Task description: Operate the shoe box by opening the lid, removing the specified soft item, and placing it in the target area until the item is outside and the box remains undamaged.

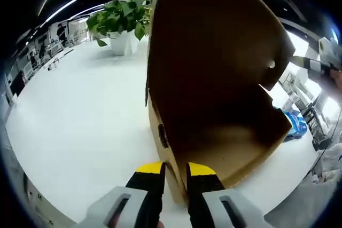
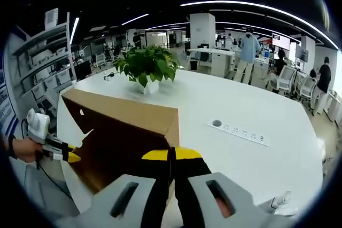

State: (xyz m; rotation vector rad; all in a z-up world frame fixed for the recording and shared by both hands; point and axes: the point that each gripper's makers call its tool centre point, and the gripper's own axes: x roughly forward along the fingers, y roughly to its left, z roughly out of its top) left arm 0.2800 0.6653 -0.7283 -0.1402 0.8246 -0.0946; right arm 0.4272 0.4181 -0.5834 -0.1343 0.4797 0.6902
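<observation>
Both tools pinch the shoe box (image 2: 120, 132): left tool (image 1: 175, 172) its wall edge, right tool (image 2: 171, 156) the near corner, lid (image 1: 214, 41) upright.

Grey left gripper (image 1: 174, 177) and right gripper (image 2: 172, 159), yellow-tipped black jaws; perhaps a dark wristband.

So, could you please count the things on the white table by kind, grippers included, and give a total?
Cardboard shoe box: 1
Potted plant: 1
Power outlet strip set in the table: 1
Round grommet: 1
Blue item past the box: 1
Grippers: 2, the left gripper and the right gripper
Total: 7
</observation>
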